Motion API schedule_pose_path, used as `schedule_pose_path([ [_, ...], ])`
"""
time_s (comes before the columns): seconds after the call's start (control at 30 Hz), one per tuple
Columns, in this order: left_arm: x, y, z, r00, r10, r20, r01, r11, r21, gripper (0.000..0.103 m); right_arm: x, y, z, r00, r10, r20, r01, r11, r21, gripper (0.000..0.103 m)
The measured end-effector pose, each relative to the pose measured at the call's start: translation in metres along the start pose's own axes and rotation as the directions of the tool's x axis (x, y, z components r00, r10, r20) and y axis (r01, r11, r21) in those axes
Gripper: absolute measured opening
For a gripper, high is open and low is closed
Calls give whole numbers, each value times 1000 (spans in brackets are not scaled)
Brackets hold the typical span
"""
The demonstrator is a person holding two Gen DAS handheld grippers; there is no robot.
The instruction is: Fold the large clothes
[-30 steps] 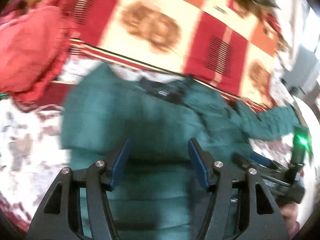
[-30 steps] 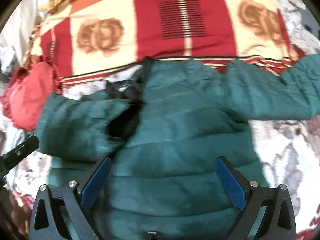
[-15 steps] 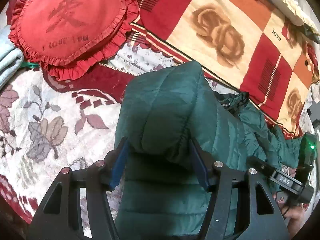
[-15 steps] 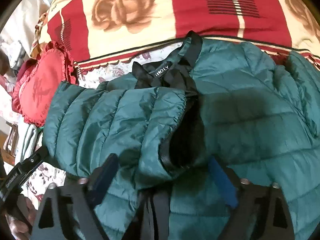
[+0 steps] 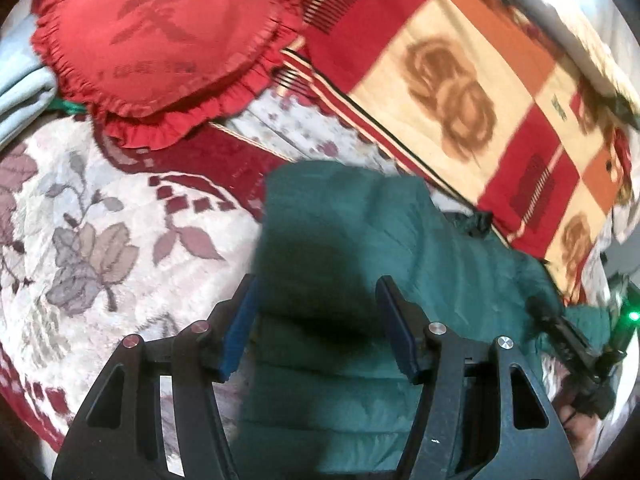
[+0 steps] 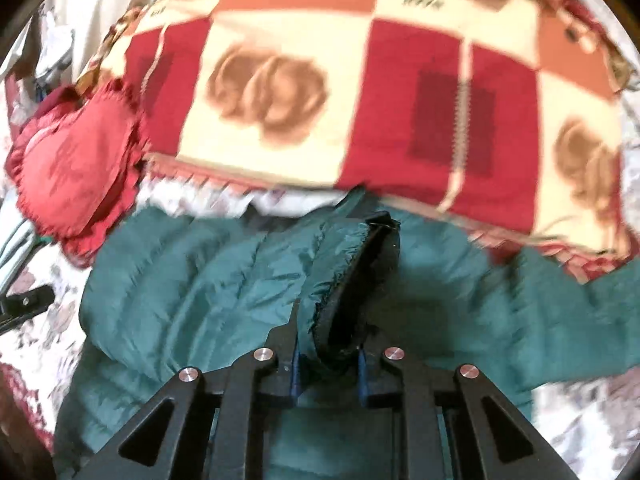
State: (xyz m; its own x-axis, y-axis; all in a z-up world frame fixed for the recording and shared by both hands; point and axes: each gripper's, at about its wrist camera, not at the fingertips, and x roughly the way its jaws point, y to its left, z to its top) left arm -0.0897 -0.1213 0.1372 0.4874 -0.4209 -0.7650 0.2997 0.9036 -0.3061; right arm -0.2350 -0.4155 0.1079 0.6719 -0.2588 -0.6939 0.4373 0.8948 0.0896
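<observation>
Green jacket [image 6: 192, 296]: quilted, puffy, spread on the bed over a floral bedspread [image 5: 100, 240]; one sleeve laid across the body, the other reaching out to the right in the right wrist view.
Sleeve cuff [image 6: 352, 280]: dark-lined opening raised off the jacket body, gathered between the right claw's fingers.
Right claw [image 6: 328, 364]: jaws drawn close together, pinching the cuff fabric between the blue pads.
Left claw [image 5: 316, 324]: jaws spread wide over the folded part of the jacket [image 5: 360, 248]; the view is blurred, so whether the pads [image 5: 240, 328] touch the cloth is hard to say, but nothing seems to be gripped.
Checked blanket [image 6: 360, 88]: red, cream and orange squares with brown rose prints, lying just beyond the jacket's collar end.
Heart cushion [image 5: 160, 40]: red with a frilled edge, beside the blanket, apart from the jacket.
Pale blue cloth [image 5: 20, 80]: at the left edge of the left wrist view, partly under the cushion.
</observation>
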Motion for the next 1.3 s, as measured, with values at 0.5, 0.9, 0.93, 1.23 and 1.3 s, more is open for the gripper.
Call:
schedule_pose_path([
  [0.5,86,2,20,989,130,-71,-130,991,1,60,10,-60,-6,993,-112,-25,114,992,60,18],
  [0.9,115,7,15,982,156,-102,-153,987,39,65,42,-71,-18,987,-124,-101,132,988,82,17],
  [0.93,114,8,15,982,159,-97,-156,987,47,65,38,-72,-16,989,-117,-89,125,989,84,17],
  [1.23,110,6,9,981,176,-82,-170,983,75,65,68,-62,-27,961,-182,-206,193,981,34,17],
  [1.3,98,4,12,983,171,-68,-165,982,87,65,58,-68,-21,963,-176,-206,193,979,68,23],
])
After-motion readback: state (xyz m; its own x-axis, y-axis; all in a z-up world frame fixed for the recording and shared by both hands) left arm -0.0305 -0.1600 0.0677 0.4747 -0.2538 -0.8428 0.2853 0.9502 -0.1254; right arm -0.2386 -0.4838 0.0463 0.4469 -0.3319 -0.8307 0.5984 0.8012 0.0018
